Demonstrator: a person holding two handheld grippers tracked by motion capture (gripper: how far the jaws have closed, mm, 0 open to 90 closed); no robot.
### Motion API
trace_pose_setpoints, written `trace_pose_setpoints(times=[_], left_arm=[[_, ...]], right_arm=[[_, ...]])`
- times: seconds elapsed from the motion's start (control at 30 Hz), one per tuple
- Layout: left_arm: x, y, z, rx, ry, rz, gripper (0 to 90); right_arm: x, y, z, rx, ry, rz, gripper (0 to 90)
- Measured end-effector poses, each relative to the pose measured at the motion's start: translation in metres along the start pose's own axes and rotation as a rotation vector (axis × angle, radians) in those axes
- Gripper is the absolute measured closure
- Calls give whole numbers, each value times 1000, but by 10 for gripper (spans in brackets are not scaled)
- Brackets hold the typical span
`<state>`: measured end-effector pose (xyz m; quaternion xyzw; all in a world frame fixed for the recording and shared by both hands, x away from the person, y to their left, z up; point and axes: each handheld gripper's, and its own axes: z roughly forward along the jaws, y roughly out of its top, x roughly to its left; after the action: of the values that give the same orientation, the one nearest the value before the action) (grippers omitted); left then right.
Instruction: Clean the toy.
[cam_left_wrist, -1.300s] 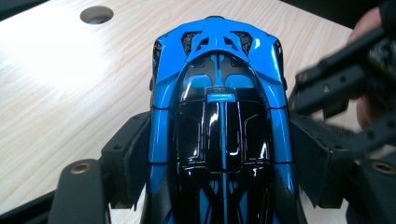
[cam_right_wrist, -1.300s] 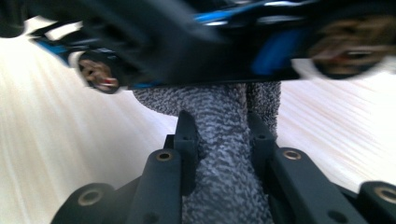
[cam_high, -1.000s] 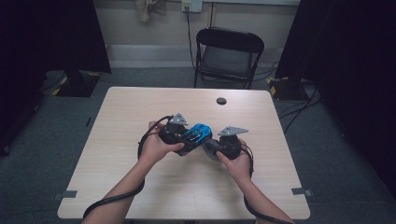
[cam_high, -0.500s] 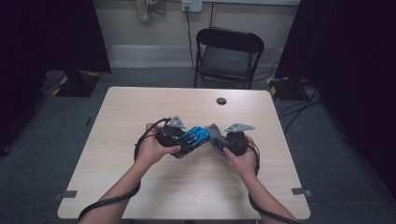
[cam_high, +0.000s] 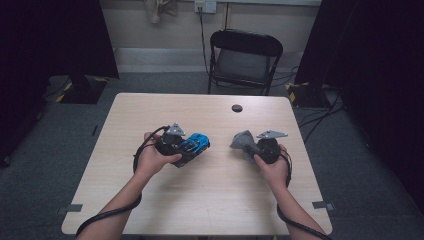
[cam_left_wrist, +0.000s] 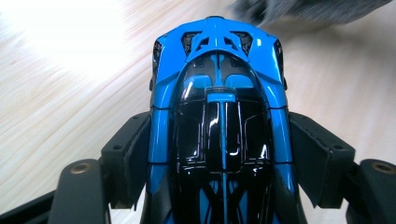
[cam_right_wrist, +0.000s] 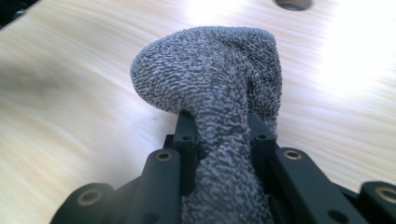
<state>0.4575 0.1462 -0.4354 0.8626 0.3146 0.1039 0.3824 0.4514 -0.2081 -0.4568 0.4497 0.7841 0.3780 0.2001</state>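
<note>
left gripper (cam_high: 192, 146) had its jaws clamped on the blue toy car (cam_left_wrist: 218, 116) just above the worktop (cam_high: 210, 200). right gripper (cam_high: 245, 141) pinched the grey cloth (cam_right_wrist: 219, 93), well apart from it. wiping looked paused, maybe finished.

Light wood-grain table (cam_high: 150, 120), rectangular, rounded corners, standing on grey carpet. Small round dark cable hole (cam_high: 237, 108) set into the top at 12 o'clock, near the far edge; its rim also shows in the right gripper view at 1 o'clock. Grain runs lengthwise. Bright glare patches on the surface in both gripper views. Whether anything rests directly on it cannot be told.
</note>
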Motion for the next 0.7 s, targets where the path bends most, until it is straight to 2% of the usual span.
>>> trace_pose_setpoints(times=[0.03,0.13,0.3,0.63,0.7], left_arm=[[0,0,0,0,0,0,282],[9,-7,-1,8,20,-19,282],[15,-13,-3,11,30,-29,282],[33,-30,-10,23,85,-41,281],[38,-34,-11,27,97,-55,282]], right_arm=[[0,0,0,0,0,0,719],[-12,-3,-3,7,-24,14,718],[-19,-5,-6,9,-37,28,718],[-36,-8,-9,14,-81,55,718],[-40,-10,-9,18,-92,65,718]])
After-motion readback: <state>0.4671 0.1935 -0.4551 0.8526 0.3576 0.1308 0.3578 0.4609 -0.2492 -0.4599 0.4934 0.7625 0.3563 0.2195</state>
